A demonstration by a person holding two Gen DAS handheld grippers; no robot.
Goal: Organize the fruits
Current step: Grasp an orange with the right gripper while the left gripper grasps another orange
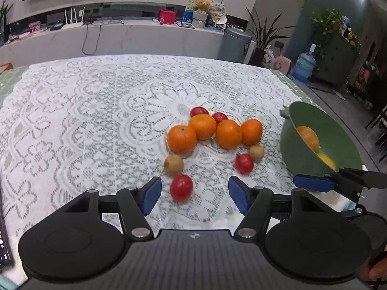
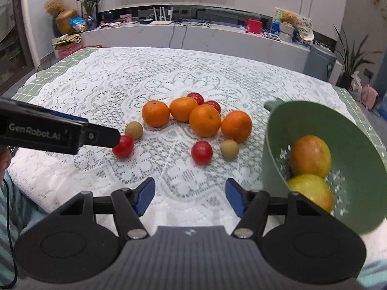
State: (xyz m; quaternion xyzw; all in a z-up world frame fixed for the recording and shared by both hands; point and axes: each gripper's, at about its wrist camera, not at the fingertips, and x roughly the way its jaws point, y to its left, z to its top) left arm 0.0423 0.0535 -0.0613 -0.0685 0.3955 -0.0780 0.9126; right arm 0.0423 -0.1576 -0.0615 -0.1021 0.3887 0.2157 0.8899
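Observation:
Several oranges [image 1: 202,126] [image 2: 204,120] cluster mid-table, with small red fruits [image 1: 244,163] [image 2: 202,152] and two brown ones [image 1: 173,164] [image 2: 229,148] around them. My left gripper [image 1: 195,194] is open; one red fruit [image 1: 181,188] [image 2: 123,146] lies between its fingertips, close to the left pad and untouched. From the right wrist view, a left finger [image 2: 101,137] reaches that fruit. My right gripper [image 2: 191,195] is open with only cloth between its pads. A green colander [image 1: 338,140] [image 2: 358,133] at the right, tipped toward me, holds two apples [image 2: 310,155]. A right finger [image 1: 314,183] sits by its near rim.
A white lace cloth [image 1: 96,111] over a green gridded mat [image 2: 72,58] covers the table. A dark device [image 1: 3,246] lies at the left edge. A striped sleeve [image 2: 9,205] is at the near left. A sideboard with clutter stands beyond the far edge.

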